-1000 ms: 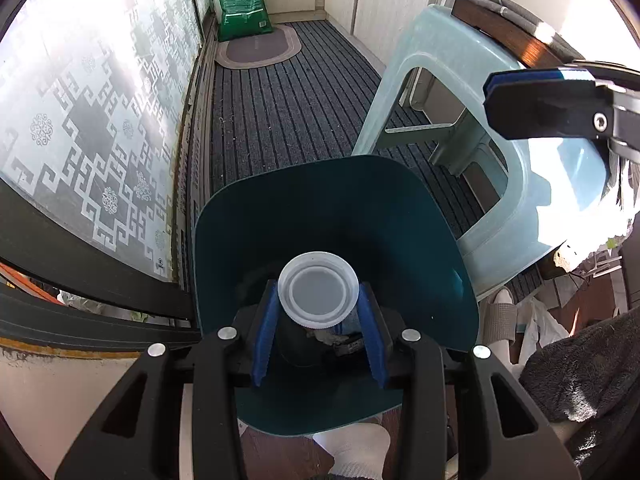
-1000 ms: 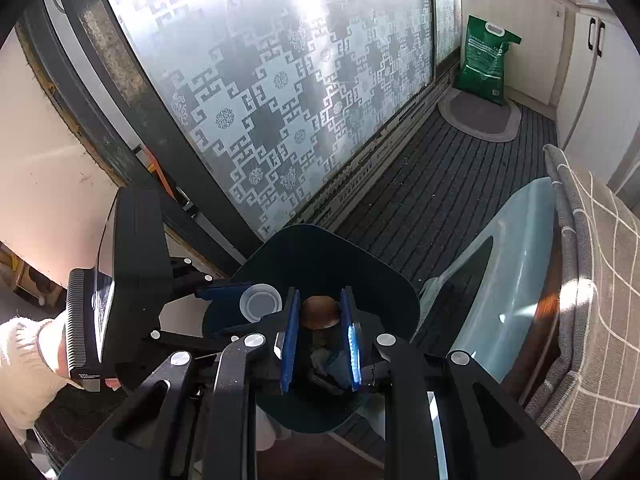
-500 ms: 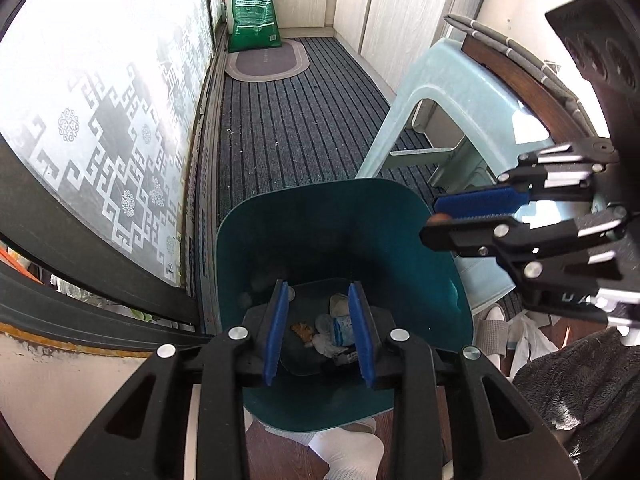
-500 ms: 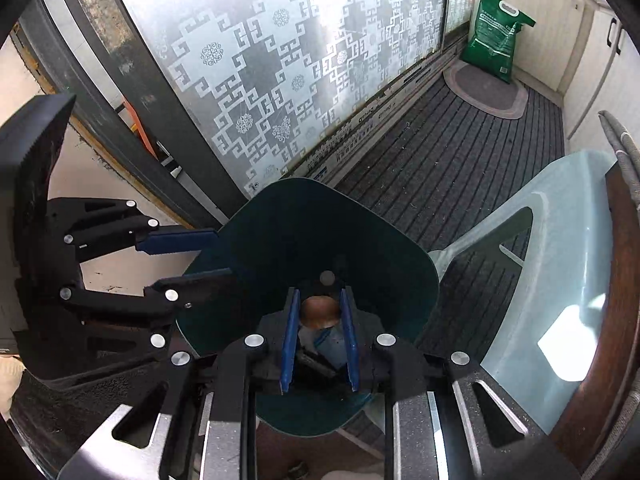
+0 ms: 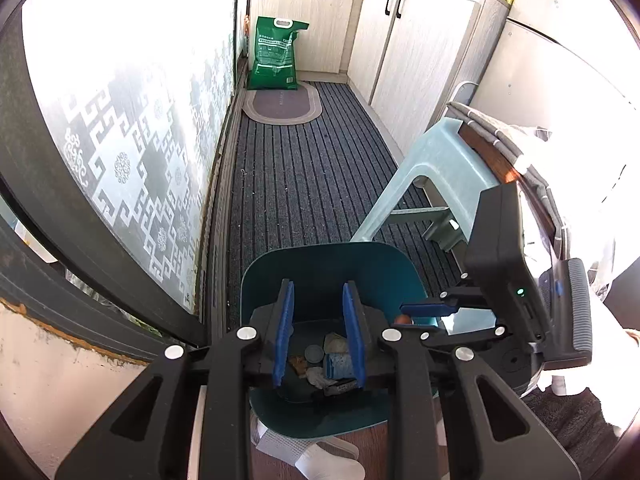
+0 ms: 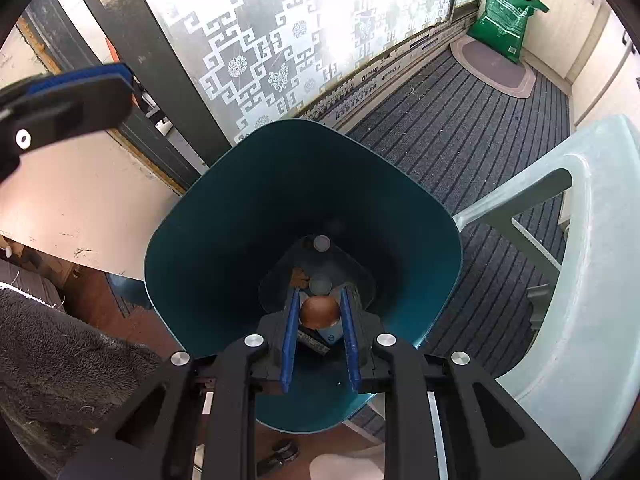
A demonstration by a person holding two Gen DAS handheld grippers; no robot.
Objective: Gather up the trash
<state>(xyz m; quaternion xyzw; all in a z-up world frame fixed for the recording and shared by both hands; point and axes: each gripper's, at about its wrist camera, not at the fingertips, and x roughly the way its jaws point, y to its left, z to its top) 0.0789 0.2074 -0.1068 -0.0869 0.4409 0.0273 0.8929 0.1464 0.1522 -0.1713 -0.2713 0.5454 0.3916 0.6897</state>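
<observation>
While the left claw [image 5: 318, 330], now capless, closes empty, the right claw [image 6: 319, 316] grips a brown ball [image 6: 319, 313].

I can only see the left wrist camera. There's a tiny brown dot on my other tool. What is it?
Observer: The right wrist camera shows the right tool shut on a round brown thing.
Operator: Is it over the bin?
Observer: Yes, in that view the teal bin rings the tool on every side.
Operator: Is anything hiding inside?
Observer: A small white cap lies at the far edge of the bin's floor.
</observation>
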